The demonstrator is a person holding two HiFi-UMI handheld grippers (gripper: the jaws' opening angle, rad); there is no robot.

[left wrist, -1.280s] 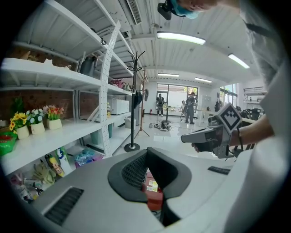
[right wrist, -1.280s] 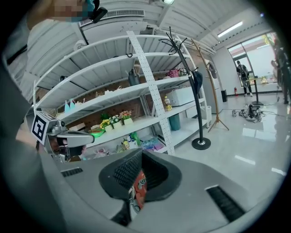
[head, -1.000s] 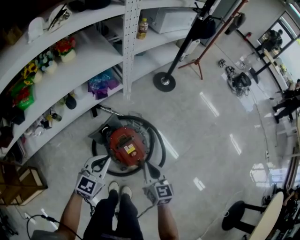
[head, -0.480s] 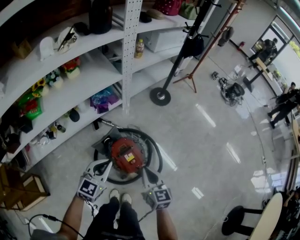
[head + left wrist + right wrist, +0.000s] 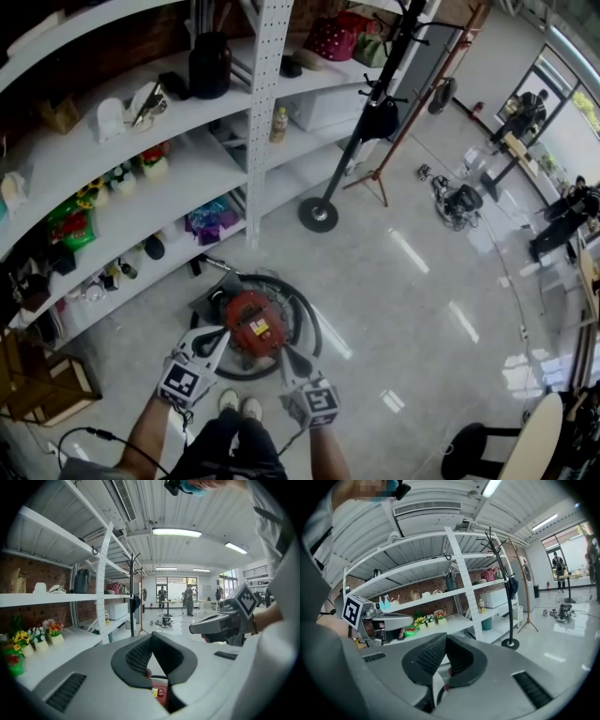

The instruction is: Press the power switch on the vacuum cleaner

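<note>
The red vacuum cleaner (image 5: pixel 251 323) sits on the floor in front of the shelves, with its black hose (image 5: pixel 305 319) coiled round it. In the head view my left gripper (image 5: pixel 222 332) points at the vacuum's near left side and my right gripper (image 5: pixel 281 350) at its near right edge; whether either touches it I cannot tell. The jaws of both are shut, with nothing between them. In the left gripper view, the red top (image 5: pixel 160 692) with a yellow label shows under the left gripper (image 5: pixel 151 637). Only a red sliver (image 5: pixel 449 671) shows below the right gripper (image 5: pixel 444 637).
White curved shelves (image 5: pixel 141 187) with flowers and small goods run along the left. A coat stand's round base (image 5: pixel 319 214) stands behind the vacuum. A wooden crate (image 5: pixel 47 389) is at the lower left, a stool (image 5: pixel 469 441) and round table (image 5: pixel 548 431) at the lower right. My feet (image 5: pixel 239 405) are just behind the vacuum.
The head view has risen and tilted up, so more shelving shows and the vacuum looks smaller. Both grippers stay at the vacuum's near side, still shut.
</note>
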